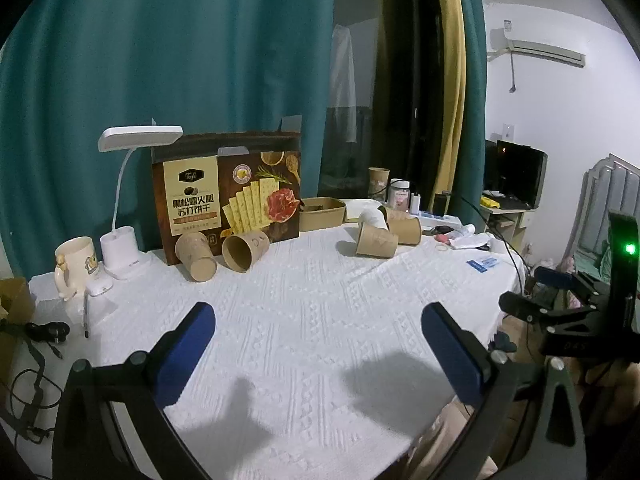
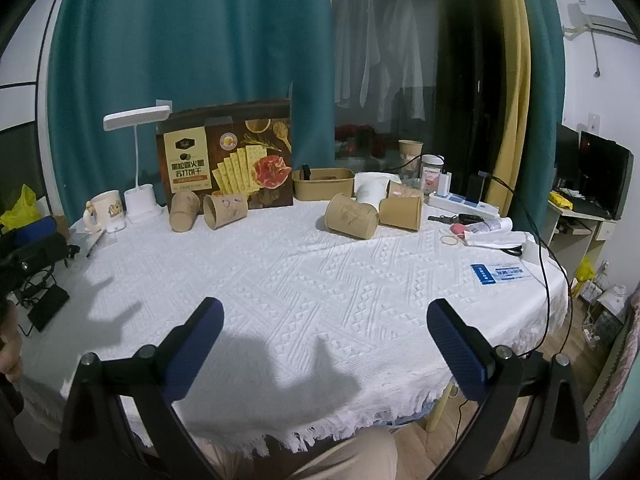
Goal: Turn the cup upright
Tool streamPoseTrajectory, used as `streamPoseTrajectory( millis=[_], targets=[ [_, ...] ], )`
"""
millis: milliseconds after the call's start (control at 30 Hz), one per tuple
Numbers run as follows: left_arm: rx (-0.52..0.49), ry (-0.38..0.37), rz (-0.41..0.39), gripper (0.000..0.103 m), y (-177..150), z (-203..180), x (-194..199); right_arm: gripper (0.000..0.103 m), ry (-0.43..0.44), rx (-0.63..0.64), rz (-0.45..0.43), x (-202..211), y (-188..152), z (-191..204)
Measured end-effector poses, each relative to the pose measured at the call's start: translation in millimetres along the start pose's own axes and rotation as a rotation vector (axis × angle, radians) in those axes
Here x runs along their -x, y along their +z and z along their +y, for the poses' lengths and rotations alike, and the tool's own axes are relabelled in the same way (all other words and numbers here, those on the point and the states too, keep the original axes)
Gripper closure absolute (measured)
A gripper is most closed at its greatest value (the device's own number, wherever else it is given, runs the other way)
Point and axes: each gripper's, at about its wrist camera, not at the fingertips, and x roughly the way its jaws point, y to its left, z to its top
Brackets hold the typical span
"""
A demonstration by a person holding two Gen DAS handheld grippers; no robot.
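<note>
I've got both hand-held grippers, left (image 1: 318, 344) and right (image 2: 325, 344), wide and empty, short of the tipped cups (image 2: 351, 216) by the cracker box (image 2: 228, 156), ready to approach.

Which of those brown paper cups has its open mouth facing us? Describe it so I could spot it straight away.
Find the big cracker box standing against the teal curtain at the back of the white tablecloth. Two brown paper cups lie on their sides at its foot. The right-hand cup shows its dark open mouth in the left view, while the left-hand cup shows its closed flat base.
</note>
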Motion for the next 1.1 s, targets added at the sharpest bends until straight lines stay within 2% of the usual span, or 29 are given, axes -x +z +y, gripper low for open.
streamPoseTrajectory(
  millis=[567,1100],
  targets=[
    [0.010,0.018,-0.048,0.000,3.7,2.9,7.3,0.002,-0.004,-0.003,-0.003,7.8,3.5,-3.9],
    [0.004,0.021,-0.043,0.000,2.3,0.0,8.6,0.002,-0.004,-0.002,-0.003,8.5,3.6,-5.3]
  ],
)
